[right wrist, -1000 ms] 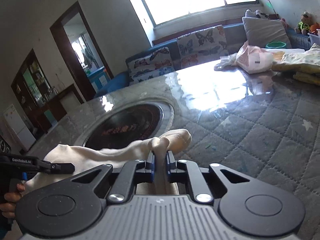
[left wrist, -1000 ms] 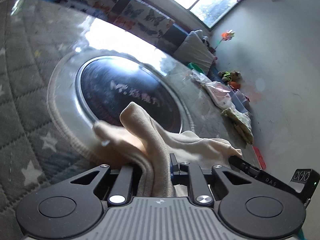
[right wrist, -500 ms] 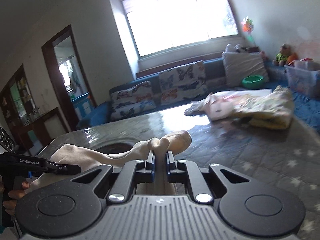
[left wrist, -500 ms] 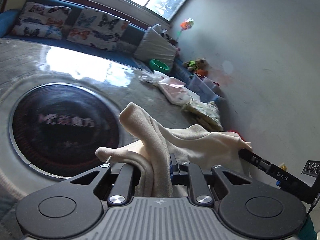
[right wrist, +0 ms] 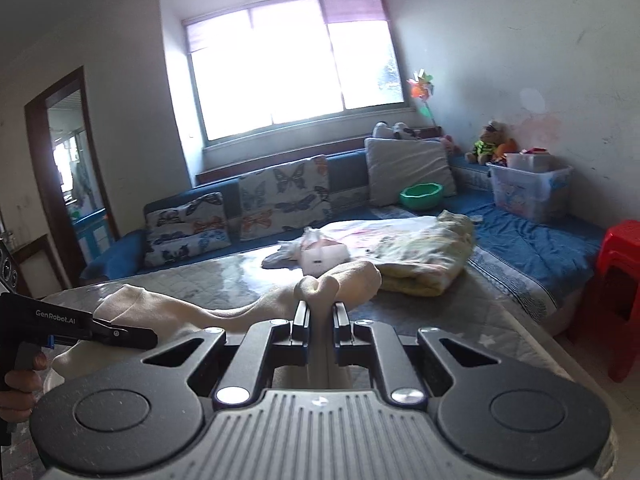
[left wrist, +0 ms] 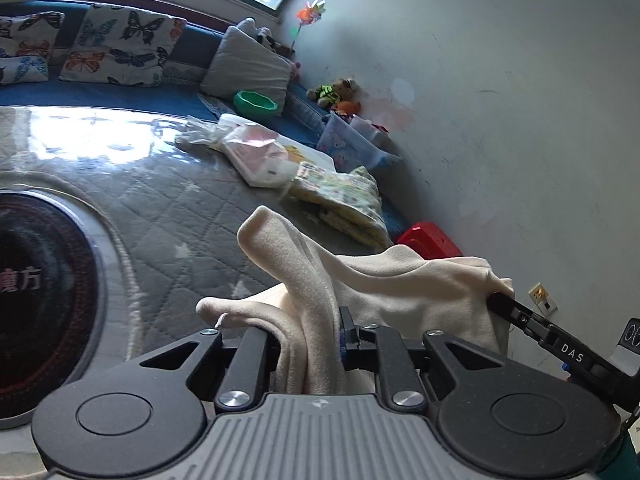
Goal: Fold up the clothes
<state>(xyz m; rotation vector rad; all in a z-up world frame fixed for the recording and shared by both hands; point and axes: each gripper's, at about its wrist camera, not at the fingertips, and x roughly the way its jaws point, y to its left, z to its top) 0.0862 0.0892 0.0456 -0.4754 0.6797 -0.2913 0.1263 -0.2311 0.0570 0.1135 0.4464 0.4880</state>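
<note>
A cream fleece garment (left wrist: pixel 384 284) hangs stretched between both grippers above the grey quilted table cover (left wrist: pixel 180 216). My left gripper (left wrist: pixel 312 336) is shut on one bunched edge of it, which pokes up past the fingers. My right gripper (right wrist: pixel 320 316) is shut on the other edge of the cream garment (right wrist: pixel 340 280), a rounded fold sticking out above the pads. In the left wrist view the right gripper (left wrist: pixel 516 314) shows at the far right, clamped on the cloth. In the right wrist view the left gripper (right wrist: pixel 120 334) shows at the left, held by a hand (right wrist: pixel 18 388).
Folded yellow patterned clothes (left wrist: pixel 344 196) and a pink-white bag (left wrist: pixel 260 156) lie at the table's far side. A dark round inset (left wrist: pixel 40 296) sits in the table. A blue sofa with butterfly cushions (right wrist: pixel 280 200), a clear storage box (right wrist: pixel 528 188) and a red stool (right wrist: pixel 616 288) stand beyond.
Both grippers have lifted and tilted up with the garment held between them; the views swung from the table's round inset toward the sofa, the window and the right wall.
</note>
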